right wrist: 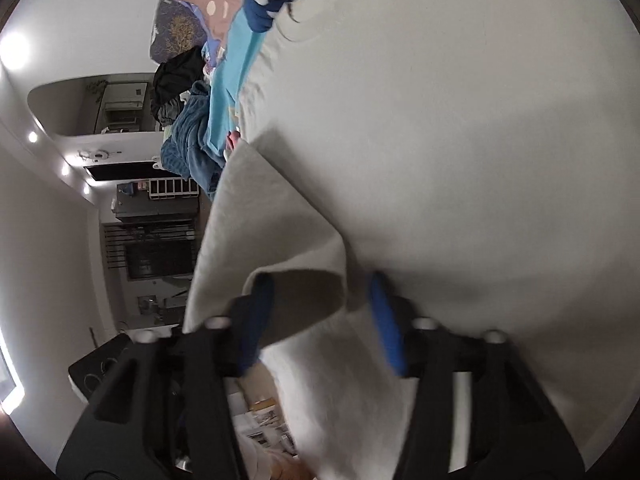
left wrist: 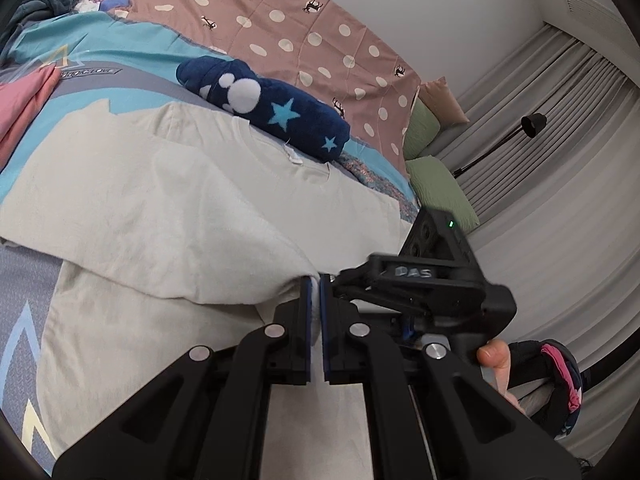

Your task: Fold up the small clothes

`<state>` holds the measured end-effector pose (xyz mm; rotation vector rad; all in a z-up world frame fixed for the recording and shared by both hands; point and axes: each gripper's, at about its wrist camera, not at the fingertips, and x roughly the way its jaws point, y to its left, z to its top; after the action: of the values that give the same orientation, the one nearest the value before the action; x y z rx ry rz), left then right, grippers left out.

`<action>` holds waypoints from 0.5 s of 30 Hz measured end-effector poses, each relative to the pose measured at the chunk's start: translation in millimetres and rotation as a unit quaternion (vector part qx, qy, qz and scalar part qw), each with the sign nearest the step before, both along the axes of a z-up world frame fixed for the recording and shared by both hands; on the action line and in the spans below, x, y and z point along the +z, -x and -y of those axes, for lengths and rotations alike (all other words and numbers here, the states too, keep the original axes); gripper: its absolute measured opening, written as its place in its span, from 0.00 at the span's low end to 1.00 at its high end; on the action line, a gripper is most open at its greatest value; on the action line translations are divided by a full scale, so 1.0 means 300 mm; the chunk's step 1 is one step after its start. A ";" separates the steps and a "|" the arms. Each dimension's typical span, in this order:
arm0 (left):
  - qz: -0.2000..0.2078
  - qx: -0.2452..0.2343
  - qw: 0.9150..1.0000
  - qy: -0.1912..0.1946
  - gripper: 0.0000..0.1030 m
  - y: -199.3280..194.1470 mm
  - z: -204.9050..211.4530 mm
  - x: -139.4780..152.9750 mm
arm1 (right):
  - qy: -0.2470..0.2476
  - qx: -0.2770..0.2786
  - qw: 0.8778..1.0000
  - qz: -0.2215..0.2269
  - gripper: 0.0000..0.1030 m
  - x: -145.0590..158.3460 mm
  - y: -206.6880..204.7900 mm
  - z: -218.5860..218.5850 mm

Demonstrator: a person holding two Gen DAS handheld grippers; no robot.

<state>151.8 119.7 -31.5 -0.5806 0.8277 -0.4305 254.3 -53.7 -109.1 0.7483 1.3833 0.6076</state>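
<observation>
Garment: a cream cotton T-shirt (left wrist: pixel 168 208) is laid flat on the patterned bed (left wrist: pixel 120 80), collar beside a navy star-printed plush bundle (left wrist: pixel 264 108).
Left gripper (left wrist: pixel 316 292): jaws are closed on a pinched hem fold, lifted so it can be carried across.
Right gripper (right wrist: pixel 320 300): jaws are seen apart in a blurred view, a curled cloth edge between them; no grip is confirmed.
Step judged: side fold begun.
</observation>
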 end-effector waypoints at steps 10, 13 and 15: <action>0.016 -0.019 1.000 0.006 0.03 -0.113 0.103 0.105 | 0.034 -0.048 0.982 0.178 0.01 0.316 -0.058 0.143; 0.037 -0.044 0.998 0.008 0.03 -0.130 0.184 0.159 | 0.048 -0.071 0.974 0.210 0.01 0.378 -0.049 0.223; 0.041 -0.068 0.997 0.003 0.03 -0.136 0.260 0.165 | 0.071 -0.090 0.965 0.235 0.01 0.402 -0.042 0.283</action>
<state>192.7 41.8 18.1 -0.5097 0.7895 -0.5771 267.0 -138.7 11.6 0.5603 0.8990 0.4955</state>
